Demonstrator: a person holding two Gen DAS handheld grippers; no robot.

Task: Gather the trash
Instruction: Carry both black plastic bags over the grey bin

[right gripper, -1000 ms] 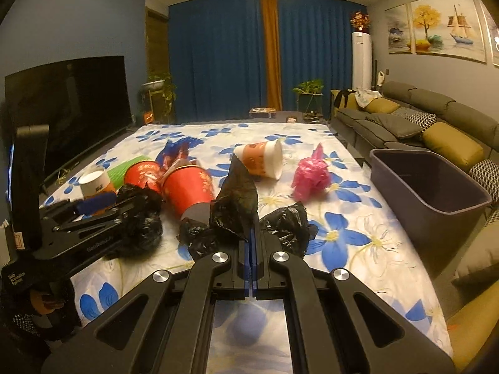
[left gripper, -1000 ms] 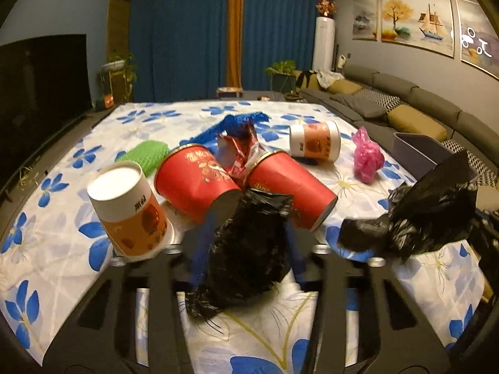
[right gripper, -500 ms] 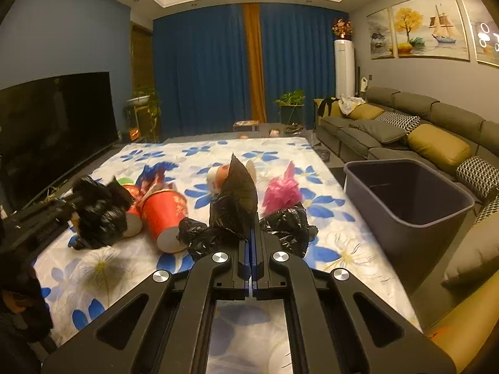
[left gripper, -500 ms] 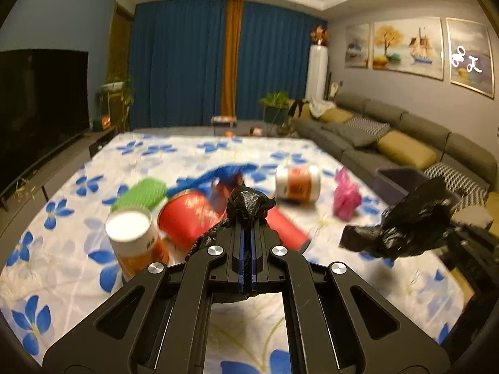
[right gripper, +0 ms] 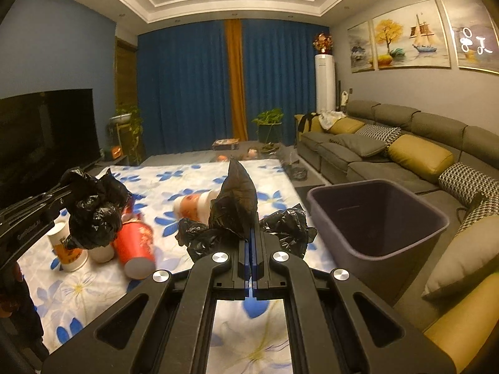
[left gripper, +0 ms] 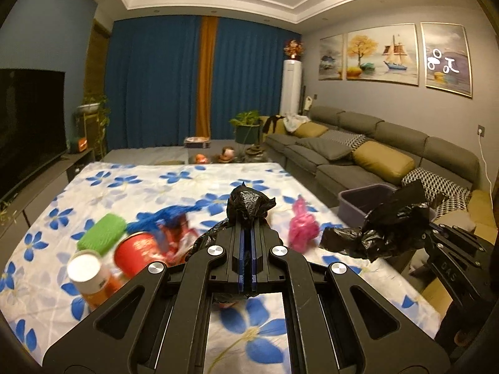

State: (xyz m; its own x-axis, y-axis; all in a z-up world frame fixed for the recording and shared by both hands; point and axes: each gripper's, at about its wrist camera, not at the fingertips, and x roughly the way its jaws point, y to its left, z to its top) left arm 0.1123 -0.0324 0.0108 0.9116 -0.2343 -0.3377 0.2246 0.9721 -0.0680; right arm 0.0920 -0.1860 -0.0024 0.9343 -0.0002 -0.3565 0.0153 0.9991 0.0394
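Both grippers higher now, left gripper (left gripper: 247,233) and right gripper (right gripper: 253,233) each clamped tight on black bag (left gripper: 249,206)

Each hand-held gripper, left (left gripper: 246,243) and right (right gripper: 253,241), is matte black plastic with angular cut-out linkage arms, four round silver screws, and thin blue pads lining its fingers (right gripper: 248,255).

black bags (right gripper: 234,208): 2 | red cups (right gripper: 137,246): 2 | white-orange cups (right gripper: 193,205): 2 | bin (right gripper: 374,218): 1 | pink bag (left gripper: 302,227): 1
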